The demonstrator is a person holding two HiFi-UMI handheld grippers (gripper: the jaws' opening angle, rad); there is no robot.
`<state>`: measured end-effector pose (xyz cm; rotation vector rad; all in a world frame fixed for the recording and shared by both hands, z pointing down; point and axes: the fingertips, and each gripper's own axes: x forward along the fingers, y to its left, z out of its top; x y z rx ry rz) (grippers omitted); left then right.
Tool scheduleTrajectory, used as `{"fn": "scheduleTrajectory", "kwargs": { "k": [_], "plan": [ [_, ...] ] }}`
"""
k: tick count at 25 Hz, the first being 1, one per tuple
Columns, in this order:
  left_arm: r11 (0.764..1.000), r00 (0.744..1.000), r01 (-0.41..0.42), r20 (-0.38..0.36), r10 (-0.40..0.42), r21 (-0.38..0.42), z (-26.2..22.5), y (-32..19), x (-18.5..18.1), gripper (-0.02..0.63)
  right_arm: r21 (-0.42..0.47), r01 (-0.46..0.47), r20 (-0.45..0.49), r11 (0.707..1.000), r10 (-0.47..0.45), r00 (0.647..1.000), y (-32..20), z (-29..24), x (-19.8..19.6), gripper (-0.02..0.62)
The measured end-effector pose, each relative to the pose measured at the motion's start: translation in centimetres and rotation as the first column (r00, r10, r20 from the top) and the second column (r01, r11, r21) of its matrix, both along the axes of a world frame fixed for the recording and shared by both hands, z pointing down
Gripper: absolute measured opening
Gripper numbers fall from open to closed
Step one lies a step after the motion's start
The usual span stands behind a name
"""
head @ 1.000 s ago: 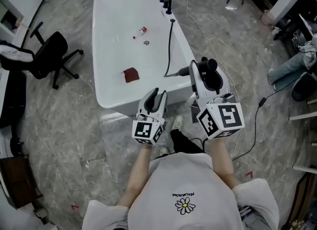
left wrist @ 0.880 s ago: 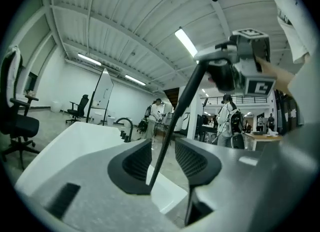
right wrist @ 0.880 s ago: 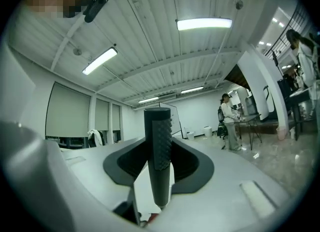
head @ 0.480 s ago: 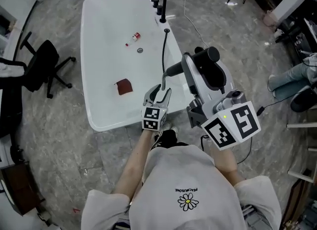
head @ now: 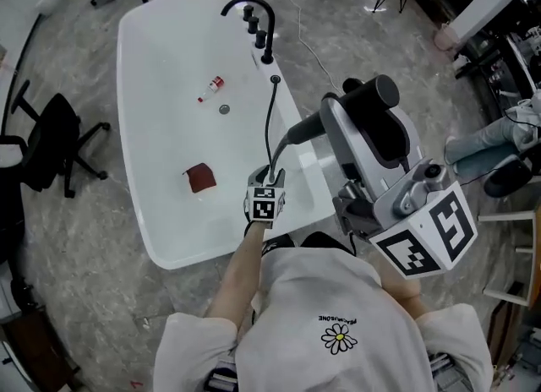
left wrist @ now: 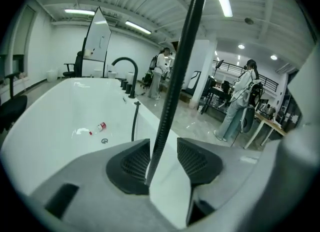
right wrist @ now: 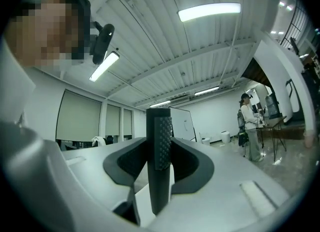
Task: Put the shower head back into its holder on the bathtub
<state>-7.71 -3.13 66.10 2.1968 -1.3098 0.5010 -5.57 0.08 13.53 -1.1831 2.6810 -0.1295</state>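
Left gripper [left wrist: 164, 150] first: its jaws have just been opening and now stand wide, the ribbed black hose [left wrist: 176, 76] running up between the pads with a gap on each side, so nothing is pinched. Over to the right gripper [right wrist: 159, 152]: its jaws are clamped on the dark handle of the shower head [right wrist: 158, 141], pads pressing both sides, the studded grip strip facing the camera and the handle standing upright between them. From the head view, the shower head pokes out to the left of the right gripper, up in the air by the tub's right rim, well away from the faucet [head: 254, 17]. The hose drops from it in a curve to the left gripper, low at the tub's near right edge, then runs along the rim to a small dark fitting [head: 275, 79] just this side of the faucet. Inside the white tub [head: 148, 61] lie a little red-and-white bottle [head: 213, 86], the drain [head: 224, 109] just beside it, and a red-brown cloth [head: 200, 178] nearer the person. A black chair [head: 51, 141] stands on the floor left of the tub.
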Motion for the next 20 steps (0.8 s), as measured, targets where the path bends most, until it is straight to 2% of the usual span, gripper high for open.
{"fn": "scheduleTrajectory", "kwargs": {
  "k": [2,4,5,6,8,11,14,16,17,20],
  "plan": [
    [0.997,1.0,0.019,0.011,-0.018,-0.078,2.6,-0.9,-1.0,0.142,0.002,-0.002,-0.001,1.0,0.002,1.0,-1.3,-0.2,-0.4,0.14],
    [0.987,0.998,0.048,0.036,-0.043,-0.153,4.7,-1.5,-2.2,0.067,0.003,-0.016,-0.001,1.0,0.016,1.0,-2.6,-0.3,-0.2,0.14],
    [0.983,0.997,0.06,0.049,-0.052,-0.176,5.3,-1.8,-2.8,0.056,0.0,-0.024,-0.003,1.0,0.024,1.0,-3.3,-0.4,0.0,0.14],
    [0.98,0.996,0.07,0.06,-0.06,-0.187,5.6,-1.9,-3.2,0.007,-0.007,-0.03,-0.008,1.0,0.03,1.0,-3.9,-0.4,0.2,0.14],
    [0.979,0.993,0.108,0.071,-0.097,-0.175,5.4,-2.4,-4.3,-0.002,-0.02,-0.04,-0.025,0.999,0.04,0.999,-4.9,0.0,0.9,0.14],
    [0.977,0.977,0.208,0.058,-0.205,-0.056,2.3,-6.4,-6.4,-0.002,-0.031,-0.063,-0.061,0.998,0.061,0.996,-6.7,1.4,2.4,0.14],
    [0.968,0.973,0.227,0.021,-0.23,0.104,-3.9,-12.2,-7.5,-0.002,-0.073,-0.069,-0.069,0.995,0.064,0.996,-8.5,3.3,3.8,0.14],
    [0.962,0.981,0.195,-0.019,-0.194,0.189,-8.2,-15.1,-7.2,-0.002,-0.097,-0.063,-0.038,0.993,0.059,0.998,-9.7,3.9,4.7,0.14],
    [0.96,0.987,0.16,-0.015,-0.16,0.228,-9.7,-15.6,-6.8,0.0,-0.103,-0.059,-0.016,0.993,0.058,0.998,-10.2,4.1,5.2,0.138],
    [0.956,0.993,-0.021,0.114,-0.013,0.292,-10.1,-14.0,-3.7,0.0,-0.097,-0.054,0.02,0.994,0.056,0.998,-11.5,4.0,6.2,0.14]
  ]
}}
